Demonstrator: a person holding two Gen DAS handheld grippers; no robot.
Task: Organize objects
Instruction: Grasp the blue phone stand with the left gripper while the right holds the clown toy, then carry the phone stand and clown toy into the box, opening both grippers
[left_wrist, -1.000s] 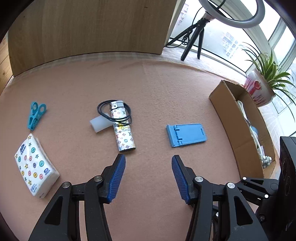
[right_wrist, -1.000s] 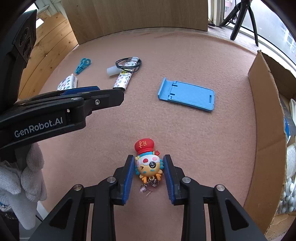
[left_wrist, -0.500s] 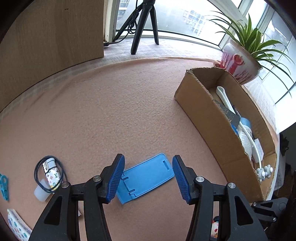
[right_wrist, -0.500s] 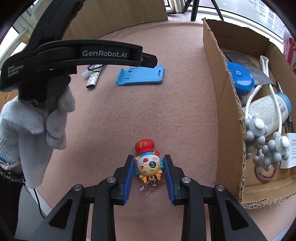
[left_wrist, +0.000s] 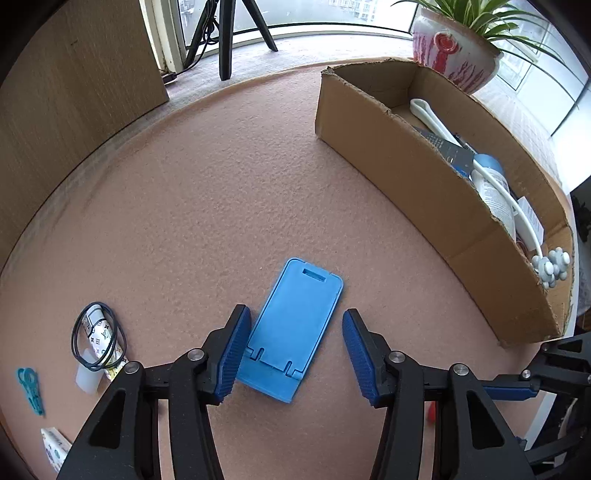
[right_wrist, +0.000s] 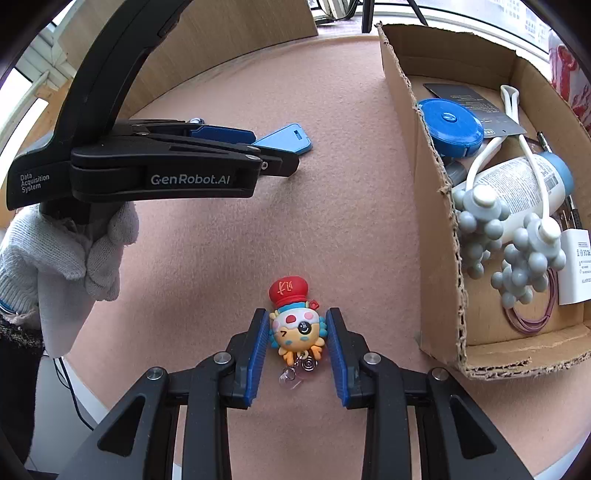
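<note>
The blue phone stand lies flat on the table, long axis running away between the left hand-held gripper pads; its jaws, just closing, straddle it without pressing. The right hand-held gripper pinches the cartoon keychain; the cardboard box sits just beside.

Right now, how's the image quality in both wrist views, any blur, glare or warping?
Left wrist view: sharp, even daylight, bright window behind the potted plant, cardboard box edge bowed by fisheye. Right wrist view: sharp, soft shadow under the left gripper.
</note>
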